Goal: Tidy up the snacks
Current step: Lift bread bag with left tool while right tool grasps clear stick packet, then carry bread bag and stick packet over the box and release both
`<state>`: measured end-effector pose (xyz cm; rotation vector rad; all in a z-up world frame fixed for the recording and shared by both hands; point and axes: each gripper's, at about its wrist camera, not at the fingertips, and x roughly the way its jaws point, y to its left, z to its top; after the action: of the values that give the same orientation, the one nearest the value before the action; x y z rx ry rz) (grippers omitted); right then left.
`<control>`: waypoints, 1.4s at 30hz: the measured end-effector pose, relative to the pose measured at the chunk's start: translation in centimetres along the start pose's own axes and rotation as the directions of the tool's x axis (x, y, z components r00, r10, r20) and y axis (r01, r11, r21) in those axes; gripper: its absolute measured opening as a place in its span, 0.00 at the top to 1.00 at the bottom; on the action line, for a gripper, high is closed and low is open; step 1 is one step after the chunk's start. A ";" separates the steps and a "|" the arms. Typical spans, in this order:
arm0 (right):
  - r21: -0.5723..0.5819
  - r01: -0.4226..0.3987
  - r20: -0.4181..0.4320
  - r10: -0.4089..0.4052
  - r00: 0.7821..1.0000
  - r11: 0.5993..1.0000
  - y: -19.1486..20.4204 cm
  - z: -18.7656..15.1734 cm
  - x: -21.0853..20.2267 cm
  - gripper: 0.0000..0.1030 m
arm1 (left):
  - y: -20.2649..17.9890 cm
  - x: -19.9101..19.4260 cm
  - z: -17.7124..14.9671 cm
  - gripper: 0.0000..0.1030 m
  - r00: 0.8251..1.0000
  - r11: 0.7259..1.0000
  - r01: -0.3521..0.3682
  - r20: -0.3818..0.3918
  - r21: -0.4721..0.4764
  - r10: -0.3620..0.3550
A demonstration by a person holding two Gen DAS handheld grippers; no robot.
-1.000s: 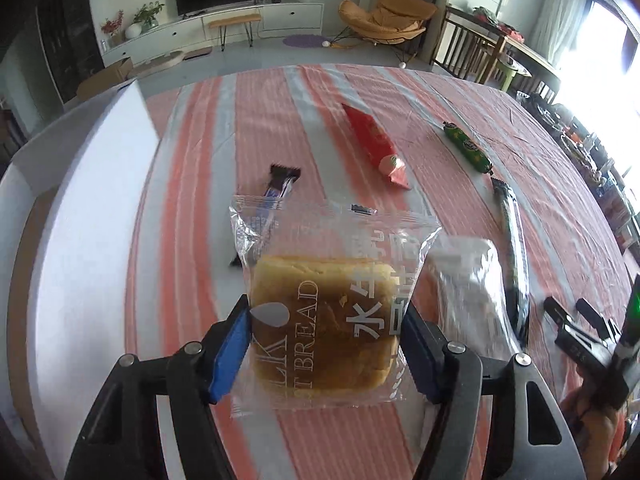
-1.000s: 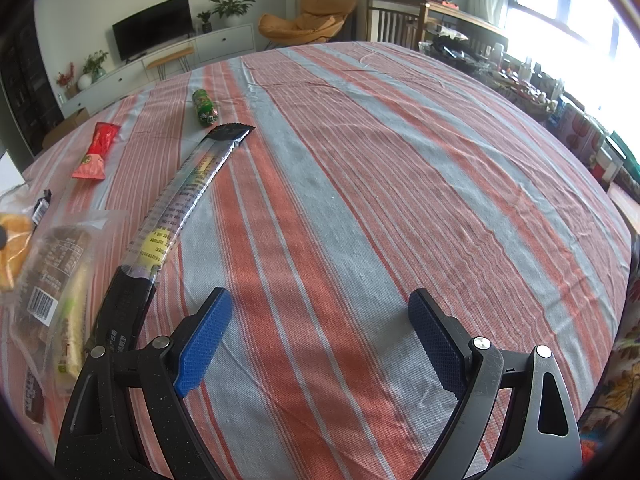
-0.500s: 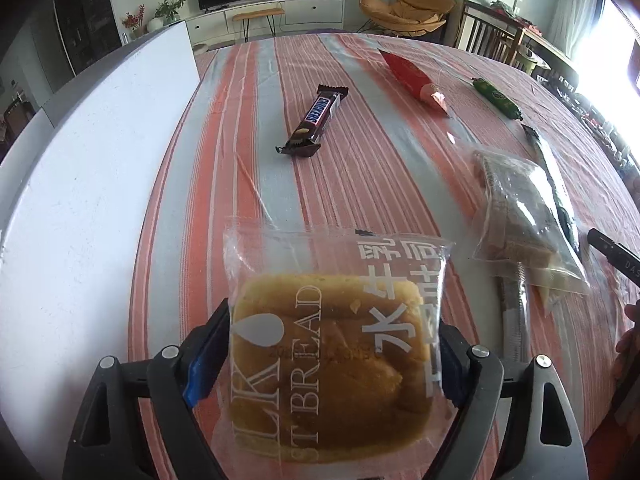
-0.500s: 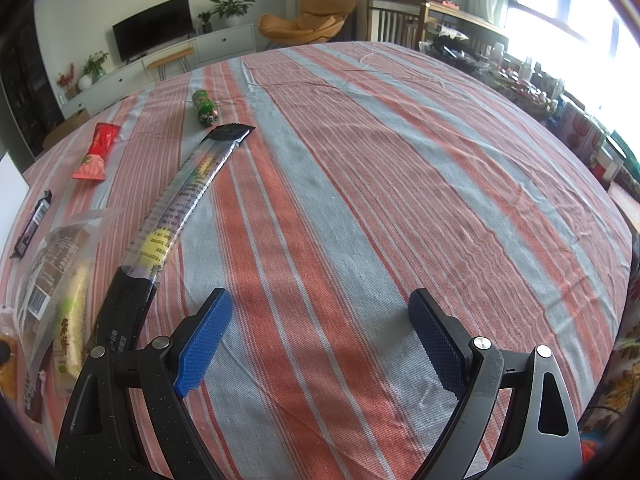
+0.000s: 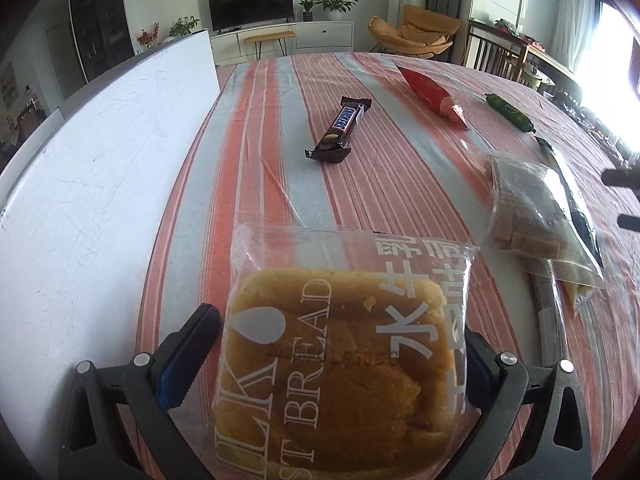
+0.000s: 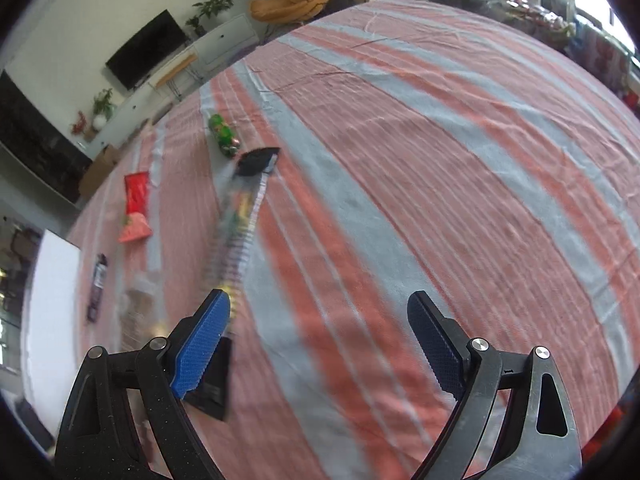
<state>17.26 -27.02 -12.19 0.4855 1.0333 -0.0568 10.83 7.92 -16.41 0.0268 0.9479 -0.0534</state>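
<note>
Both jaws apart: left gripper (image 5: 336, 364) opening, milk toast bread pack (image 5: 340, 356) between; right gripper (image 6: 320, 344) empty; long snack tube (image 6: 240, 232) upper left, lengthwise.

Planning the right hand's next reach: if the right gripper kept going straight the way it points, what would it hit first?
Probably only the striped tablecloth. The right gripper is open and empty, with the long snack pack just off its left finger.
</note>
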 end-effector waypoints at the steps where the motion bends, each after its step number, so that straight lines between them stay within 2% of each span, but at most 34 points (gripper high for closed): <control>1: -0.030 0.004 -0.037 -0.005 0.999 1.000 1.6 0.8 1.0 0.12 | 0.0 0.0 0.0 0.00 1.000 1.000 0.000 0.000 0.000 0.000; 4: -0.137 0.096 -0.076 -0.108 0.991 0.986 5.9 1.9 4.0 0.13 | 0.0 -0.1 -0.1 0.00 1.000 1.000 0.000 -0.001 0.001 0.000; 6: -0.190 0.181 -0.092 -0.201 0.975 0.965 7.2 1.8 5.9 0.15 | 0.0 -0.2 -0.1 0.01 1.000 1.000 0.002 -0.011 0.001 -0.002; 7: -0.197 0.205 -0.106 -0.228 0.968 0.959 7.2 1.5 6.4 0.24 | 0.0 -0.4 -0.1 0.07 1.000 1.000 0.004 -0.016 0.002 -0.004; 8: -0.225 0.238 -0.071 -0.260 0.963 0.945 7.4 1.2 6.0 0.35 | 0.0 -0.8 -0.2 0.13 1.000 1.000 0.006 -0.017 0.005 -0.006; 9: -0.258 0.266 -0.049 -0.288 0.957 0.929 7.6 0.8 5.8 0.64 | -0.1 -1.2 -0.3 0.26 1.000 1.000 0.008 -0.016 0.011 -0.008; 10: -0.269 0.244 -0.054 -0.267 0.962 0.932 7.2 0.5 5.5 0.75 | 0.0 -1.6 -0.4 0.31 1.000 1.000 0.010 -0.017 0.012 -0.010; 13: -0.237 0.203 -0.079 -0.227 0.971 0.950 5.0 -0.2 4.1 0.88 | 0.1 -2.1 -0.5 0.33 0.999 0.999 0.040 -0.033 -0.009 -0.041; 15: -0.148 0.106 -0.087 -0.120 0.989 0.983 2.9 -0.4 2.2 0.88 | 0.3 -3.1 -0.5 0.33 0.995 0.995 0.091 -0.033 -0.042 -0.093; 18: -0.044 -0.016 -0.061 0.013 0.998 0.999 0.5 -0.9 -0.9 0.88 | -0.1 -5.1 -0.5 0.33 0.989 0.988 0.145 -0.013 -0.050 -0.146; 21: 0.100 -0.162 -0.077 0.170 0.982 0.982 -1.5 -1.7 -2.4 0.88 | -0.7 -7.1 -0.5 0.33 0.980 0.979 0.196 -0.006 -0.054 -0.197; 22: 0.120 -0.186 -0.084 0.197 0.977 0.975 -1.4 -1.9 -2.8 0.88 | -0.8 -7.8 -0.5 0.33 0.976 0.974 0.217 -0.006 -0.062 -0.217; 25: 0.047 -0.218 -0.094 0.222 0.971 0.975 2.0 -2.7 -4.4 0.88 | 0.0 -10.8 -0.4 0.33 0.961 0.956 0.277 0.017 -0.101 -0.277; 28: -0.064 -0.324 -0.122 0.315 0.941 0.944 8.5 -3.5 -6.7 0.88 | 2.6 -14.6 0.2 0.33 0.956 0.946 0.290 0.080 -0.145 -0.281; 30: -0.145 -0.410 -0.147 0.391 0.909 0.900 14.1 -4.3 -8.3 0.88 | 5.5 -17.5 0.8 0.33 0.961 0.949 0.260 0.140 -0.179 -0.238; 32: -0.216 -0.499 -0.187 0.466 0.865 0.839 20.0 -5.7 -10.0 0.88 | 8.9 -19.9 1.1 0.33 0.970 0.957 0.192 0.189 -0.219 -0.151; 35: -0.300 -0.609 -0.257 0.553 0.793 0.734 28.8 -8.2 -11.9 0.88 | 14.5 -22.7 1.0 0.33 0.972 0.952 0.044 0.231 -0.303 0.029; 37: -0.322 -0.680 -0.314 0.603 0.733 0.659 34.2 -10.0 -12.2 0.84 | 17.8 -22.9 0.6 0.33 0.963 0.930 -0.093 0.204 -0.354 0.174; 38: -0.324 -0.715 -0.336 0.632 0.699 0.619 36.4 -10.8 -12.1 0.78 | 19.2 -22.8 0.4 0.31 0.955 0.915 -0.159 0.176 -0.372 0.237; 39: -0.326 -0.735 -0.352 0.646 0.678 0.594 38.1 -11.5 -12.0 0.64 | 20.4 -22.3 0.2 0.24 0.947 0.900 -0.211 0.150 -0.382 0.286; 40: -0.328 -0.740 -0.358 0.648 0.672 0.587 39.1 -12.0 -11.8 0.37 | 21.5 -21.8 -0.1 0.15 0.937 0.882 -0.256 0.121 -0.396 0.327; 41: -0.333 -0.740 -0.351 0.651 0.673 0.585 39.6 -12.3 -11.6 0.31 | 22.3 -21.3 -0.6 0.14 0.930 0.864 -0.293 0.088 -0.410 0.357; 42: -0.345 -0.734 -0.338 0.652 0.678 0.585 39.4 -12.5 -11.5 0.32 | 22.9 -21.0 -1.1 0.13 0.926 0.852 -0.311 0.070 -0.420 0.372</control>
<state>11.83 11.25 6.37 0.4366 0.9192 0.9547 -0.93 31.50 0.03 -0.1884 0.7769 0.4694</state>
